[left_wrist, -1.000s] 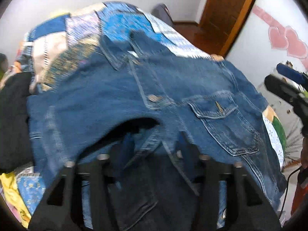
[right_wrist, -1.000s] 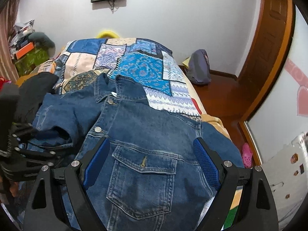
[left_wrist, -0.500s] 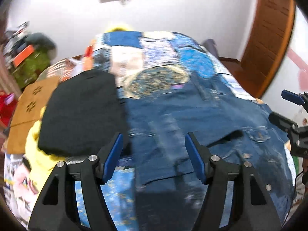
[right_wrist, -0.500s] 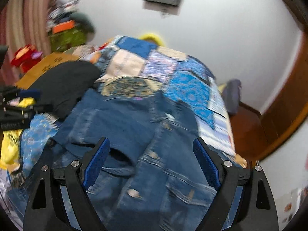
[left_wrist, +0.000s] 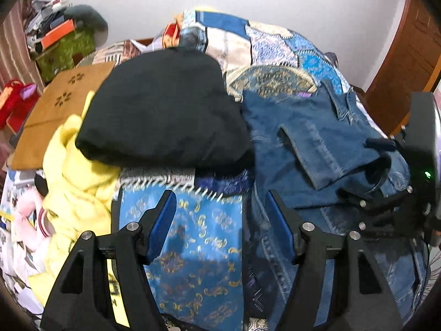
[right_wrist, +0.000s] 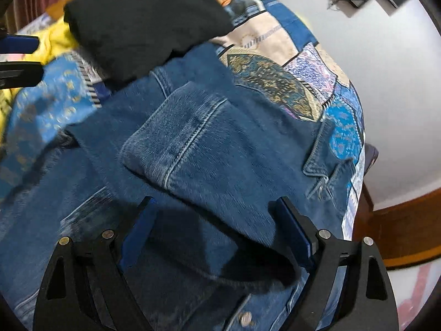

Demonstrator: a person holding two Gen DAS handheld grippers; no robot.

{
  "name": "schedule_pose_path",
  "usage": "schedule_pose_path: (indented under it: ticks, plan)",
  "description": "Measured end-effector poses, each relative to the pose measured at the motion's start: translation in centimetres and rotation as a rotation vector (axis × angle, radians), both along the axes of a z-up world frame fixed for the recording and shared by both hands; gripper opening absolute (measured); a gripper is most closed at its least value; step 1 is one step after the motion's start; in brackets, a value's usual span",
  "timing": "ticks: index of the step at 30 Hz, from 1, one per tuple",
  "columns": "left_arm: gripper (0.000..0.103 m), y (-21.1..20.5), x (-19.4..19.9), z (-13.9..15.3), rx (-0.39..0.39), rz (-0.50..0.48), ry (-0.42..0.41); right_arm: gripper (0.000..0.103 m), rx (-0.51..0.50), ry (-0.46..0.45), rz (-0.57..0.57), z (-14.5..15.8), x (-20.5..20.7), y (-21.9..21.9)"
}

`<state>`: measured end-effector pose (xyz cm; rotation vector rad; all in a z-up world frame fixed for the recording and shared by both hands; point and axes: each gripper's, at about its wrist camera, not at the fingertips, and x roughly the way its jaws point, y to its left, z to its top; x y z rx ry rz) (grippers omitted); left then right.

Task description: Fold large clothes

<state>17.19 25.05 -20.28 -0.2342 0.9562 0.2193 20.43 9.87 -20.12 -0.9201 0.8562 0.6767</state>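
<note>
A blue denim jacket (right_wrist: 248,171) lies front-up on the patchwork bedspread (left_wrist: 193,248), with one sleeve (right_wrist: 182,138) folded across its chest. My right gripper (right_wrist: 215,231) hovers open just over the jacket below that sleeve, nothing between its blue pads. My left gripper (left_wrist: 220,220) is open too, over the bedspread at the jacket's left edge (left_wrist: 256,220), empty. In the left wrist view the right gripper (left_wrist: 372,169) shows at the far right, by the sleeve cuff (left_wrist: 322,171). The left gripper (right_wrist: 30,58) appears at the left edge of the right wrist view.
A folded black garment (left_wrist: 165,110) lies on the bed just left of the jacket, touching its shoulder. A yellow garment (left_wrist: 74,182) is bunched at the bed's left edge. A brown board (left_wrist: 55,110) and clutter stand beyond. A wooden door (left_wrist: 408,55) is at the right.
My left gripper let go of the denim sleeve, opened, and swung left off the jacket over the bedspread. My right gripper rolled and dropped closer to the jacket, still open.
</note>
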Motion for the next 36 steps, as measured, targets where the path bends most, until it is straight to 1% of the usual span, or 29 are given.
schedule_pose_path:
  ticks: [2,4,5,6,7,9,10,12,13,15,19,22,25,27,30,32,34,36]
  plan:
    - [0.066,-0.1,-0.1,-0.7,-0.009,0.003,0.014,0.084,0.011,-0.002,0.015,0.0,0.2,0.3]
    - [0.066,0.0,0.0,-1.4,-0.022,0.005,0.028,0.081,0.03,-0.006,0.032,0.1,0.5,0.7]
    - [0.066,0.0,0.1,-1.6,-0.027,0.006,0.033,0.073,0.038,0.0,0.041,0.2,0.5,0.9]
    - [0.066,0.0,0.2,-1.8,-0.03,0.007,0.036,0.061,0.046,0.013,0.049,0.2,0.6,1.2]
    - [0.066,0.0,0.3,-1.9,-0.033,0.006,0.037,0.054,0.057,0.027,0.055,0.2,0.5,1.5]
    - [0.066,-0.2,0.5,-2.0,-0.036,0.006,0.037,0.022,0.072,0.049,0.073,0.4,0.3,1.8]
    - [0.066,-0.3,0.6,-2.0,-0.038,0.005,0.037,0.017,0.088,0.049,0.077,0.7,0.2,1.8]
    - [0.066,-0.6,0.7,-1.9,-0.038,0.0,0.034,0.015,0.131,0.007,0.076,1.8,-0.5,1.5]
    - [0.066,-0.8,0.7,-1.7,-0.035,-0.005,0.032,0.015,0.168,-0.022,0.067,2.8,-0.6,1.0]
    - [0.066,-1.1,0.8,-1.5,-0.024,-0.013,0.03,0.015,0.235,-0.059,0.024,4.7,-0.1,-0.1]
    - [0.066,-2.2,1.4,-0.7,0.003,-0.036,0.027,0.014,0.396,-0.074,-0.098,9.2,1.9,-3.7]
    - [0.066,-3.1,2.0,0.0,0.011,-0.05,0.014,0.014,0.486,-0.102,-0.176,12.0,3.1,-6.7]
    - [0.066,-4.1,2.6,0.7,0.022,-0.064,-0.001,0.014,0.571,-0.116,-0.264,14.3,4.5,-10.7]
    - [0.066,-4.8,3.2,1.0,0.019,-0.077,-0.006,0.013,0.606,-0.123,-0.31,14.9,4.8,-13.0]
    - [0.066,-6.0,4.2,1.4,0.015,-0.104,-0.009,0.013,0.652,-0.107,-0.377,15.1,5.4,-16.0]
    - [0.066,-6.9,4.8,1.4,0.017,-0.122,-0.009,0.013,0.676,-0.081,-0.421,14.6,5.9,-17.9]
    - [0.066,-8.0,5.7,1.1,0.018,-0.146,0.004,0.013,0.69,-0.04,-0.466,13.4,6.3,-19.5]
    - [0.066,-8.9,6.4,0.5,-0.004,-0.166,0.019,0.013,0.689,-0.003,-0.501,12.2,6.7,-20.8]
